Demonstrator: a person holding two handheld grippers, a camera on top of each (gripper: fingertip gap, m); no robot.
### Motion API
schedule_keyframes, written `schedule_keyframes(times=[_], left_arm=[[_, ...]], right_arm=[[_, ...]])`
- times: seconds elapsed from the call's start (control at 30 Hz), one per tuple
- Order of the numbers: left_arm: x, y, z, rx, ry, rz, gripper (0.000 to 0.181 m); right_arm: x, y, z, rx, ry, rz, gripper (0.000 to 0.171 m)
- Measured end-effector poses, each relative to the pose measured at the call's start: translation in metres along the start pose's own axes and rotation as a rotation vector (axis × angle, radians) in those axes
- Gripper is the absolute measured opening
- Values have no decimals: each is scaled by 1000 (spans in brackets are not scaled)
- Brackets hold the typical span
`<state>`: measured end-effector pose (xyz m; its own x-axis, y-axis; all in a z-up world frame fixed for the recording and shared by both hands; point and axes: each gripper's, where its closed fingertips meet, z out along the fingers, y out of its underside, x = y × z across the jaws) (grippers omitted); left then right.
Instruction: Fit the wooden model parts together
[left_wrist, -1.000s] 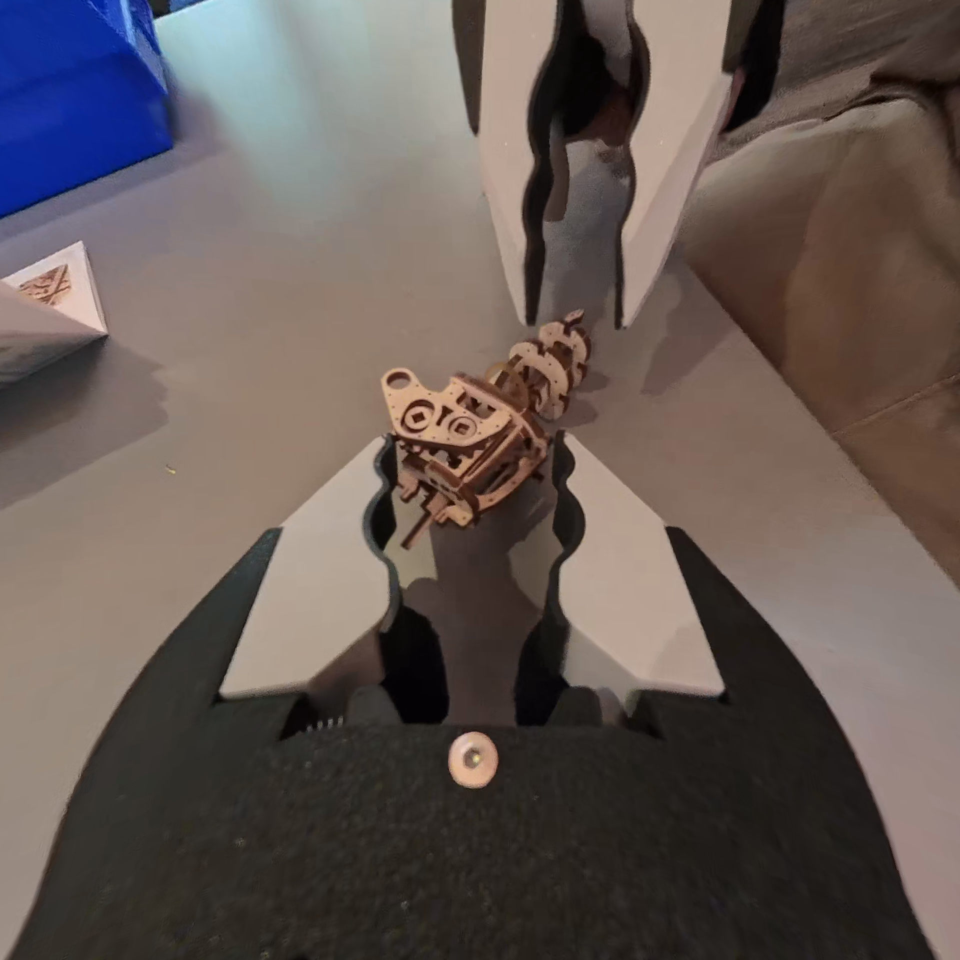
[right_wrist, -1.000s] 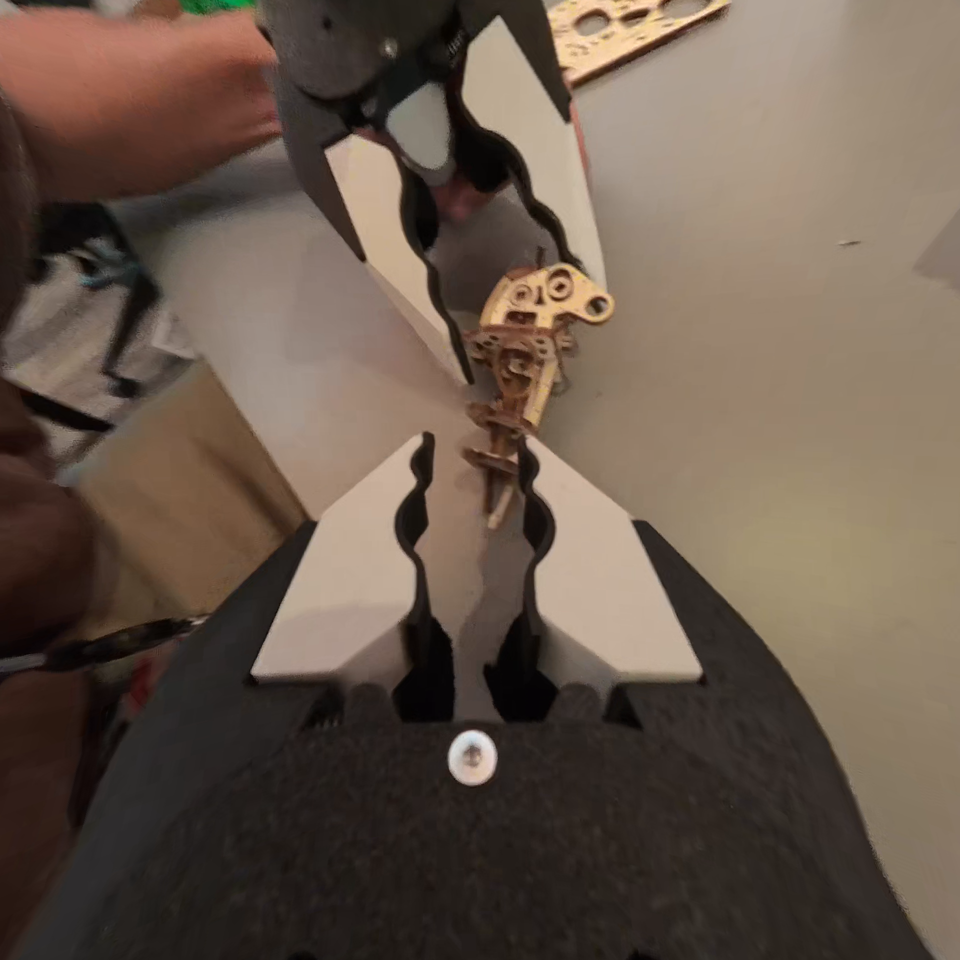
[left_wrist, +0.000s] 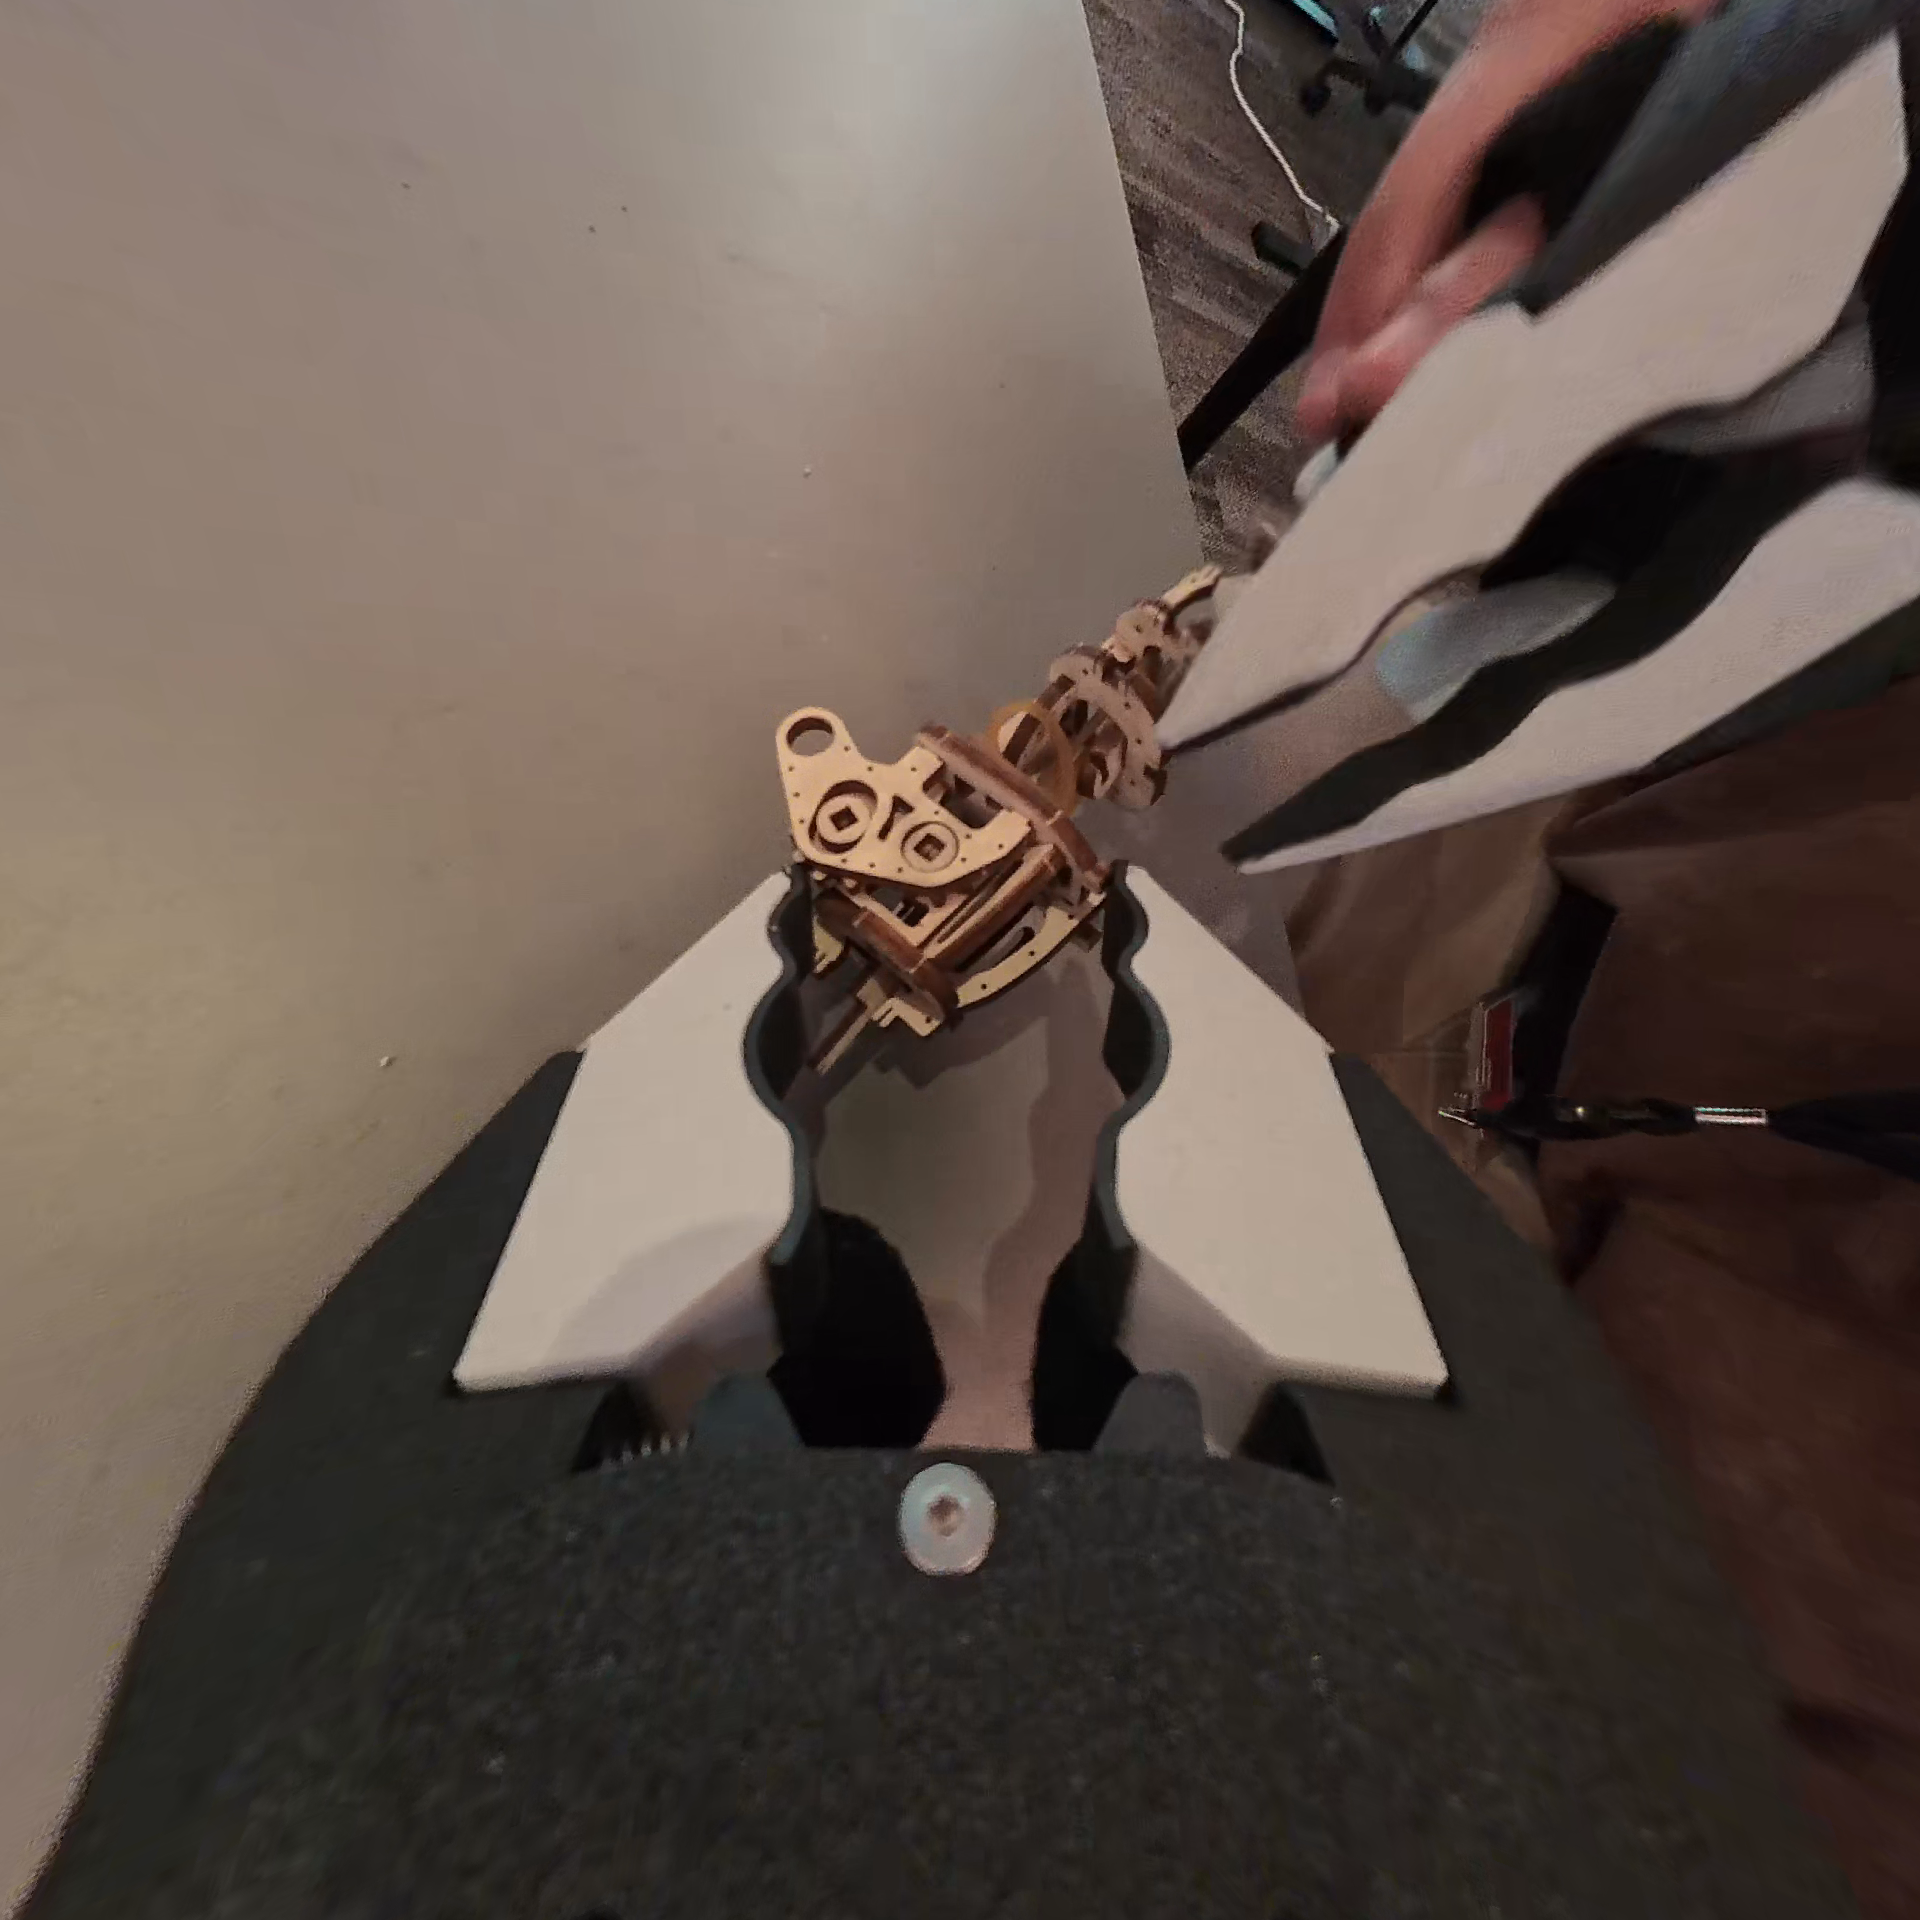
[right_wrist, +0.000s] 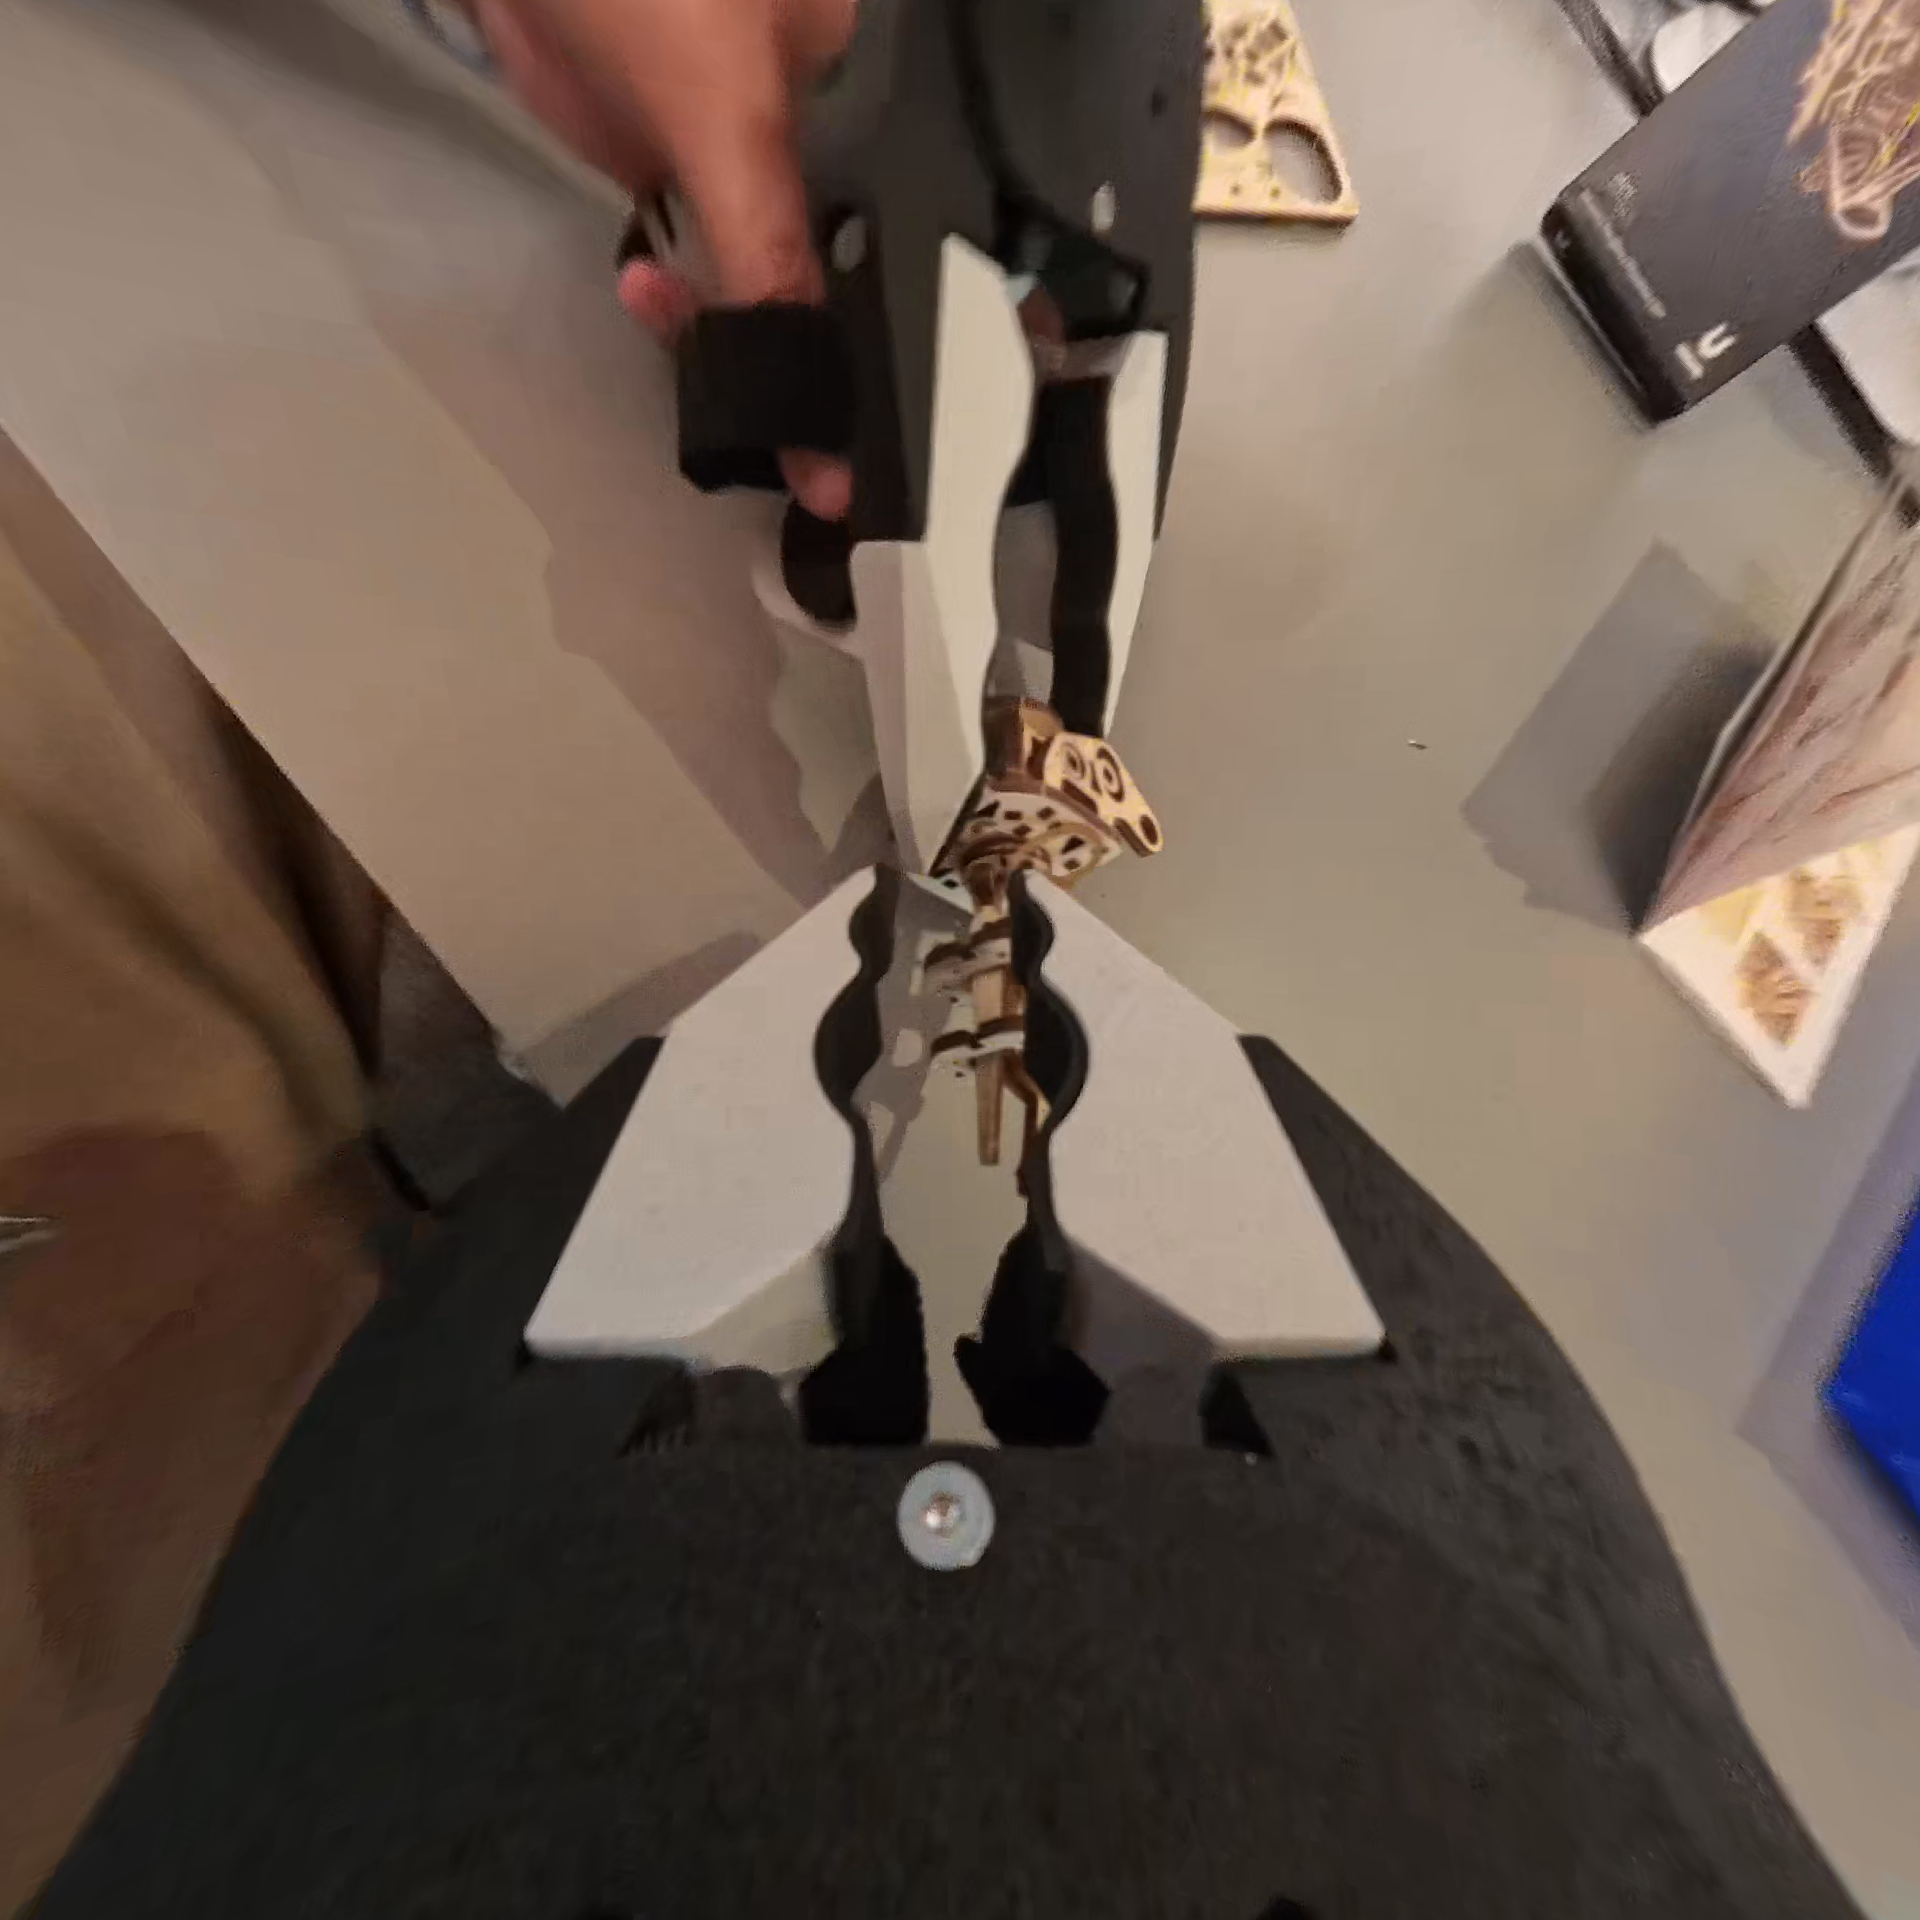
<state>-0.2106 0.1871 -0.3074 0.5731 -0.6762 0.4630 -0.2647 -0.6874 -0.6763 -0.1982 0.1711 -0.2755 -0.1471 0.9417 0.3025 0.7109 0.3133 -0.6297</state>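
The wooden model (left_wrist: 935, 862) sits between left claw (left_wrist: 956, 894) and right claw (left_wrist: 1195, 800).

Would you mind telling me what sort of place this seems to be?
Probably an office or home hobby desk: a plain grey table, a punched-out wooden parts sheet and an open instruction booklet on it, with carpet and chair legs beyond.

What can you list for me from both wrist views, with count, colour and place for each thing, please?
wooden model: one, tan, held above the table between both grippers
table: one, grey, beneath everything
cut-out wooden sheet: one, tan, far end of table
box: one, black, far right on table
booklet: one, pale, standing open at right
blue object: one, right edge, kind unclear
left gripper: one, grey fingers, black body, gripping the model's body
right gripper: one, same colours, around the model's ribbed end
hands: two, on the gripper handles
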Motion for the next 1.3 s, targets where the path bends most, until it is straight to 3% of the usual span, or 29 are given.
schedule_keyframes(times=[0.13,0.27,0.53,0.7,0.83,1.03,1.23,1.3], left_arm=[[0,2,1,-14,-12,-12,54],[2,2,2,-27,-28,-46,54],[4,5,1,-53,-61,-102,54],[2,5,0,-44,-51,-139,54],[3,5,1,-43,-56,-124,54],[5,4,1,-40,-49,-168,53],[-4,1,-4,-4,-86,-205,53],[-1,2,-4,-14,-68,-215,53]], right_arm=[[8,3,7,-51,141,-110,5],[1,6,11,-101,38,-23,14],[10,9,-14,-80,73,-19,13],[6,45,-31,-35,-27,188,20],[3,43,-35,131,-140,362,17],[11,54,-27,96,-153,447,9],[6,55,-25,221,-489,912,24],[14,52,-27,265,-461,888,25]])
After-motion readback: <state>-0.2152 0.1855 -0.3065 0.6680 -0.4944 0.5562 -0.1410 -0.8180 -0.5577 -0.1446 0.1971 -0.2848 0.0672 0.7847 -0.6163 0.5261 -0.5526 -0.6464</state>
